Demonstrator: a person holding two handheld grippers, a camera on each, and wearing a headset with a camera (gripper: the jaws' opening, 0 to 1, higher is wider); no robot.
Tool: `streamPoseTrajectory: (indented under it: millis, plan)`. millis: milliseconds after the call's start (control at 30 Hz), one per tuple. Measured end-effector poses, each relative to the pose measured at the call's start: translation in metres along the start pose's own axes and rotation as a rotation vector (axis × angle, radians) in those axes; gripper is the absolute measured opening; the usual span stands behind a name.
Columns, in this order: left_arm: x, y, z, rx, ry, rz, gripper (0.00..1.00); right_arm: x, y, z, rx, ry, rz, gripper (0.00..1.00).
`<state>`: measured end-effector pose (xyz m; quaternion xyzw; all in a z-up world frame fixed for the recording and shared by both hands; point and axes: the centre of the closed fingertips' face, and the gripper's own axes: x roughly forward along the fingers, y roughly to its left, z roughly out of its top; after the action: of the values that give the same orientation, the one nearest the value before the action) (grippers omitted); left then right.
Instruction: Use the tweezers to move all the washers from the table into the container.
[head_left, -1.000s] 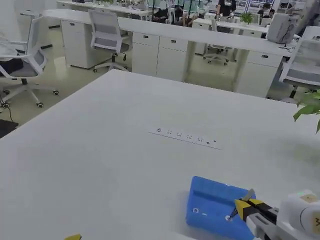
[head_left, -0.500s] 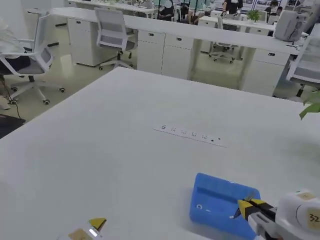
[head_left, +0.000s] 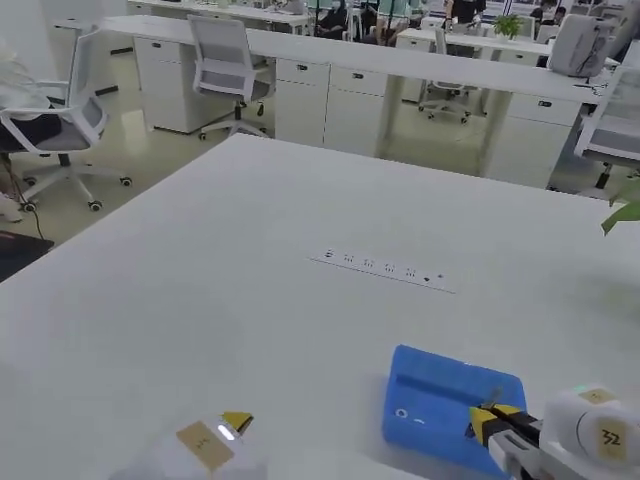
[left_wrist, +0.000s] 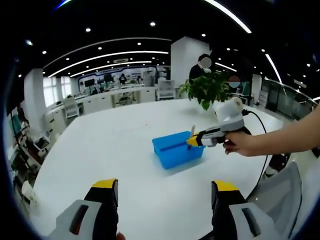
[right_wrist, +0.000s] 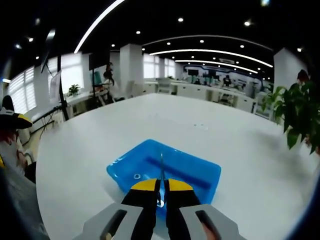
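Tweezers (right_wrist: 161, 167) over container (right_wrist: 200, 172).
Your right hand-held gripper (right_wrist: 161, 186) pinches them, likely for release; left hand-held gripper (left_wrist: 164, 192) spread, empty, container at 12 o'clock.

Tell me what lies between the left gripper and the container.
Only bare table, seen in the left gripper view, separates the left gripper from the container.

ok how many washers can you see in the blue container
1. One washer lies on the floor of the blue container, toward its left end in the head view. The right gripper, shut on the tweezers, hangs over the other end, so more may be hidden.
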<state>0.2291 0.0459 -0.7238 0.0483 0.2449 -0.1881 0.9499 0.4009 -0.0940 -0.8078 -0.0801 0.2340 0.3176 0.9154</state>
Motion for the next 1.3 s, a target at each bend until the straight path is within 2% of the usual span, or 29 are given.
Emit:
streamPoseTrajectory:
  millis: [167, 300, 367, 433, 533, 600, 633, 700, 767, 900, 933, 1067, 1200, 1233, 1300]
  plan:
    - [0.003, -0.003, 0.010, 0.006, -0.006, -0.016, 0.73, 0.001, 0.000, -0.002, 0.008, 0.004, 0.004, 0.02]
    - [0.005, -0.005, 0.021, -0.019, -0.028, -0.040, 0.74, 0.001, 0.000, -0.002, 0.015, 0.001, 0.004, 0.02]
    - [0.006, -0.007, 0.028, -0.034, -0.033, -0.056, 0.75, 0.001, -0.002, -0.002, 0.026, 0.002, 0.003, 0.02]
    - [0.006, -0.011, 0.039, -0.049, -0.056, -0.083, 0.75, 0.001, -0.002, -0.001, 0.025, 0.002, 0.003, 0.02]
    - [0.007, -0.014, 0.048, -0.050, -0.062, -0.109, 0.70, -0.006, -0.003, 0.011, -0.021, -0.029, -0.010, 0.02]
    - [0.007, -0.019, 0.057, -0.052, -0.084, -0.140, 0.70, -0.011, -0.001, 0.020, -0.032, -0.051, -0.006, 0.02]
    - [0.007, -0.023, 0.064, -0.058, -0.100, -0.174, 0.68, -0.014, 0.000, 0.026, -0.033, -0.066, -0.004, 0.02]
    - [0.007, -0.031, 0.071, -0.074, -0.105, -0.227, 0.68, -0.020, 0.001, 0.037, -0.029, -0.098, 0.002, 0.02]
    - [0.006, -0.038, 0.078, -0.068, -0.107, -0.283, 0.68, -0.028, 0.005, 0.047, -0.016, -0.124, 0.030, 0.02]
    - [0.003, -0.048, 0.090, -0.045, -0.132, -0.354, 0.62, -0.045, 0.019, 0.061, -0.025, -0.150, 0.086, 0.02]
    - [0.002, -0.052, 0.092, -0.008, -0.128, -0.383, 0.60, -0.051, 0.028, 0.065, -0.047, -0.157, 0.118, 0.02]
    - [0.003, -0.059, 0.092, 0.070, -0.109, -0.407, 0.55, -0.071, 0.047, 0.073, -0.080, -0.180, 0.168, 0.02]
    - [0.001, -0.066, 0.091, 0.079, -0.109, -0.447, 0.48, -0.089, 0.069, 0.072, -0.100, -0.179, 0.245, 0.02]
    - [0.001, -0.069, 0.092, 0.075, -0.111, -0.466, 0.47, -0.092, 0.074, 0.069, -0.107, -0.166, 0.262, 0.02]
    - [-0.001, -0.074, 0.092, 0.084, -0.109, -0.498, 0.44, -0.101, 0.085, 0.069, -0.121, -0.173, 0.290, 0.02]
